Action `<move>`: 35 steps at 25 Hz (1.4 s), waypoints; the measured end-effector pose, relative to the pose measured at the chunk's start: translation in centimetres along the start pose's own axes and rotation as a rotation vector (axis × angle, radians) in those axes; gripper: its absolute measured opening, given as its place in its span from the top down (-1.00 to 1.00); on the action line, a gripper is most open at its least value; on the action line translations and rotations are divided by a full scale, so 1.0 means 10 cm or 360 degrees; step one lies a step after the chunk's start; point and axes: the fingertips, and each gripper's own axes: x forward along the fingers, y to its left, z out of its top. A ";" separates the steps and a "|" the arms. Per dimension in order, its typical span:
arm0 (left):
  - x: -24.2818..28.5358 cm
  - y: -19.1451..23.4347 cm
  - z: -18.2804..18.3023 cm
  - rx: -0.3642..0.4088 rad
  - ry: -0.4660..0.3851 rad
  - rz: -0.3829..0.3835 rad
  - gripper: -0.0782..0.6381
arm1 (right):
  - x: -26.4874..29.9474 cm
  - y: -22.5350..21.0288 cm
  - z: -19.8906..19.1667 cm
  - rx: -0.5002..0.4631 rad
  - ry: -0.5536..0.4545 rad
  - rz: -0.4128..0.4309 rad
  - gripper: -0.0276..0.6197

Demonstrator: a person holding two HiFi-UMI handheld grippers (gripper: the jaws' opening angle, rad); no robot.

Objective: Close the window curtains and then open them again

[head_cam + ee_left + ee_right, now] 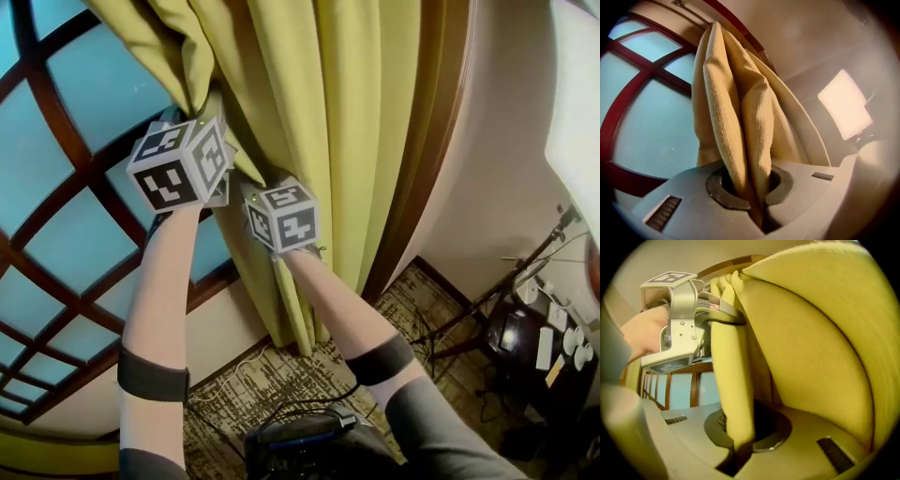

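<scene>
The window (66,216) filled your view from nine to twelve o'clock. The yellow curtain (319,112) hung bunched at twelve. Your left gripper (757,206) and right gripper (738,446) each clamped a fold of it.

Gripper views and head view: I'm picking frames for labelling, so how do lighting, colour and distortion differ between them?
Head view: even light, sharp, curtain yellow-green, window frame bowed by the lens. Left gripper view: warm haze, curtain looks tan, glaring bright panel at right, dark corners. Right gripper view: fisheye bulge, nearest fold soft, dark corners.
</scene>
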 end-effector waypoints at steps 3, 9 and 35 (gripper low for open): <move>-0.09 0.09 0.03 -0.0020 -0.0013 0.0078 0.77 | -0.01 0.06 -0.01 -0.0024 0.0019 0.0067 0.83; -0.16 0.09 0.07 0.0022 0.0002 0.0147 0.77 | -0.03 0.12 0.02 -0.0023 -0.0009 0.0143 0.83; -0.06 0.34 -0.01 0.0005 -0.0135 0.0026 0.77 | 0.34 0.14 -0.03 -0.0094 0.0020 0.0125 0.83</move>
